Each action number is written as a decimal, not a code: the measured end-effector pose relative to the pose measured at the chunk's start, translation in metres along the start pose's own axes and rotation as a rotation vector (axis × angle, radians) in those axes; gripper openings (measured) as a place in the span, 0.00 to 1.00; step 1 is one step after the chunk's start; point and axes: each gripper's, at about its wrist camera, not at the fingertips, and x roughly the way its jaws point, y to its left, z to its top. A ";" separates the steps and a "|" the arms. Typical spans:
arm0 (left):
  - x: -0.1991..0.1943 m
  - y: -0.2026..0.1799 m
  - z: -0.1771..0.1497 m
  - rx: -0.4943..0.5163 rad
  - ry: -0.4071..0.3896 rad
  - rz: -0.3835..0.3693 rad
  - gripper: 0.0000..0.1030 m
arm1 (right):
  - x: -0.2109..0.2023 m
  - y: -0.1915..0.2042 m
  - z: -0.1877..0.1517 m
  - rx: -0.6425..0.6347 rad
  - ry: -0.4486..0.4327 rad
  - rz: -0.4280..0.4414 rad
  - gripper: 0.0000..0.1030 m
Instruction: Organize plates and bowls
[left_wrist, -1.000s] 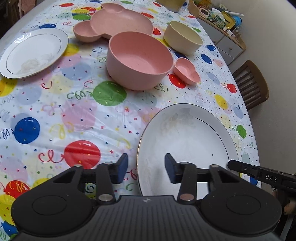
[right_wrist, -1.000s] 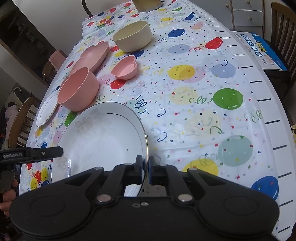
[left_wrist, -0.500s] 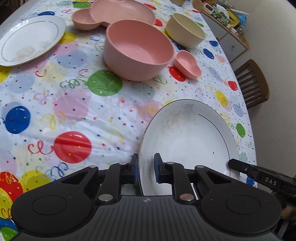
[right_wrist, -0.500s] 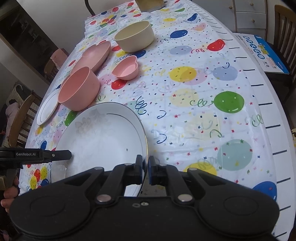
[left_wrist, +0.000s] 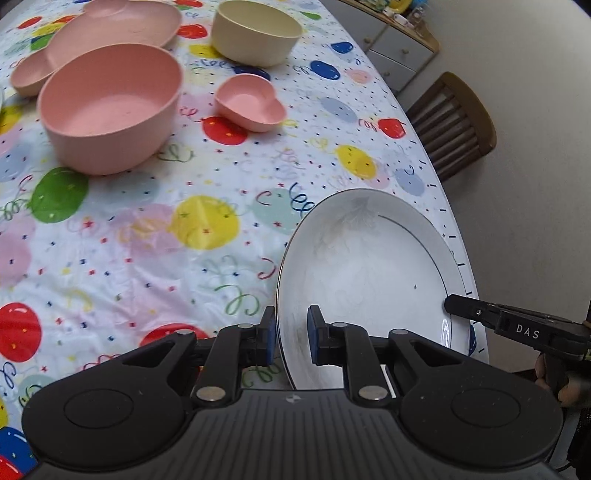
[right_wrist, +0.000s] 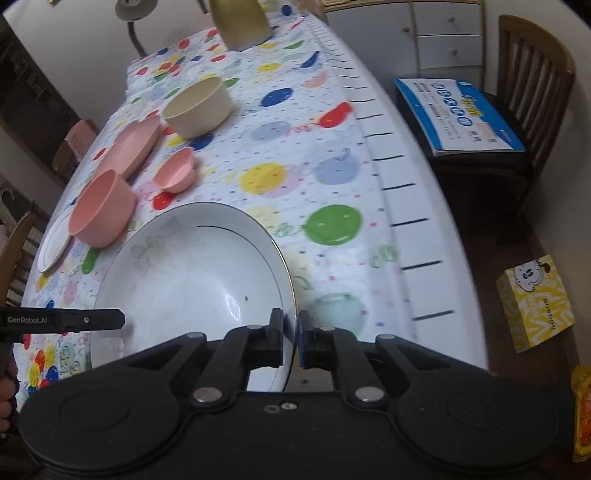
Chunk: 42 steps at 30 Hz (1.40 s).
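- The near edge of the large white plate (left_wrist: 369, 266) is hidden behind both tool bodies, so how it rests on the tabletop (left_wrist: 155, 236) cannot be told.
- The small white plate (right_wrist: 53, 245), at 9 o'clock in the right wrist view, is half covered by the big pink bowl (right_wrist: 101, 208).
- The pink eared tray (left_wrist: 110, 33) is cut off at 11 o'clock in the left wrist view.
- Left tongs (left_wrist: 290, 338) are clamped on the large white plate's left rim; right tongs (right_wrist: 290, 339) are clamped on its right rim.
- The large white plate sits at 5 o'clock on the tabletop, near the edge, and looks empty but for a dark speck.
- The big pink bowl, the cream bowl (left_wrist: 256, 31) and the small heart-shaped pink bowl (left_wrist: 251, 101) all look empty.
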 end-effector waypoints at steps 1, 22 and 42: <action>0.001 -0.001 0.000 0.003 0.001 0.004 0.16 | 0.000 -0.004 -0.001 0.006 0.002 -0.007 0.07; -0.060 0.003 -0.020 0.078 -0.115 0.051 0.16 | -0.039 0.037 0.003 -0.079 -0.120 -0.055 0.31; -0.181 0.046 -0.069 0.075 -0.342 0.089 0.24 | -0.094 0.177 -0.026 -0.259 -0.291 0.055 0.65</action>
